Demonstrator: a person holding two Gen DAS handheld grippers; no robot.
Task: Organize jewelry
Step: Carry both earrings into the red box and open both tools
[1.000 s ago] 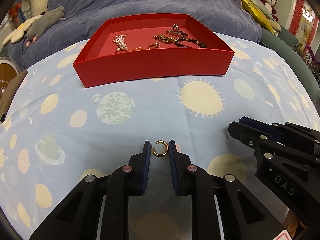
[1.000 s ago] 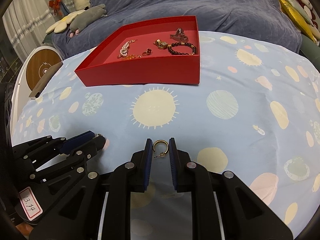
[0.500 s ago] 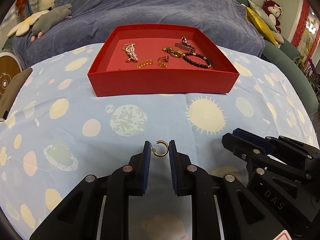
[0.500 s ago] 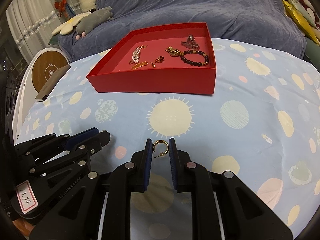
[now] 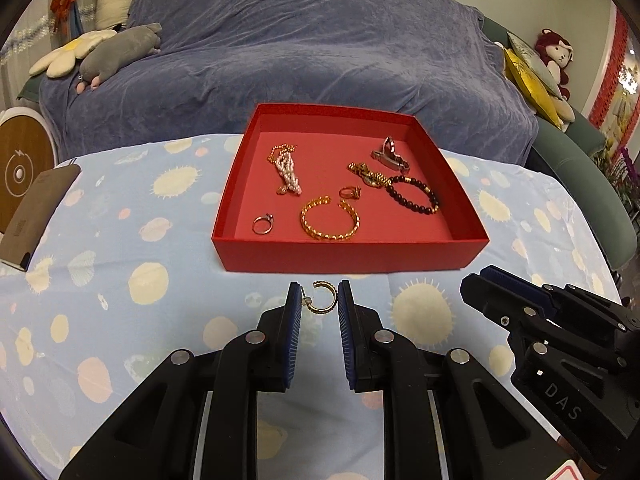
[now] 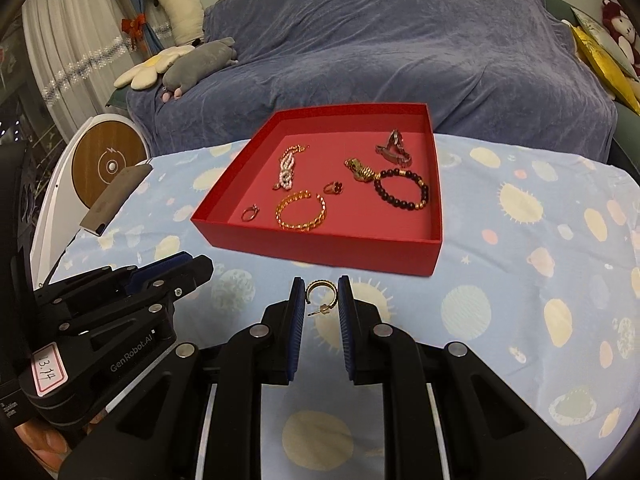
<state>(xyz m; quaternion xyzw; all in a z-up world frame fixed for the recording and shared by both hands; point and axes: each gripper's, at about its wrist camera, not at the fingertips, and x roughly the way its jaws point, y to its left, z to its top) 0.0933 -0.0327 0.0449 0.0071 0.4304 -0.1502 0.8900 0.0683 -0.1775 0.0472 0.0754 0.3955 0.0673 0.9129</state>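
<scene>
Each hand-held gripper has a small gold hoop earring pinched between its blue pads. The left hand-held gripper [image 5: 319, 300] is nearly closed on its gold hoop earring [image 5: 320, 298], the hoop's opening facing up and to the left. The right hand-held gripper [image 6: 319, 298] is closed just as narrowly on the second gold hoop earring [image 6: 318, 295], whose post sticks out below the arch. Both earrings are lifted clear of the tabletop [image 5: 120, 280], which wears a light blue cloth with pale suns and planets.

Just beyond the fingertips sits a red tray [image 5: 348, 254]. Lying in it are a gold chain bangle [image 5: 330, 220], a silver ring [image 5: 262, 224] near the front left corner, a pearl bracelet [image 5: 286, 170], a small gold ring [image 5: 350, 192], a dark bead bracelet [image 5: 412, 196], a gold watch-like piece [image 5: 366, 172] and a metal clip [image 5: 390, 154] toward the back right.

Behind the tabletop is a sofa under a blue throw [image 5: 320, 60].
</scene>
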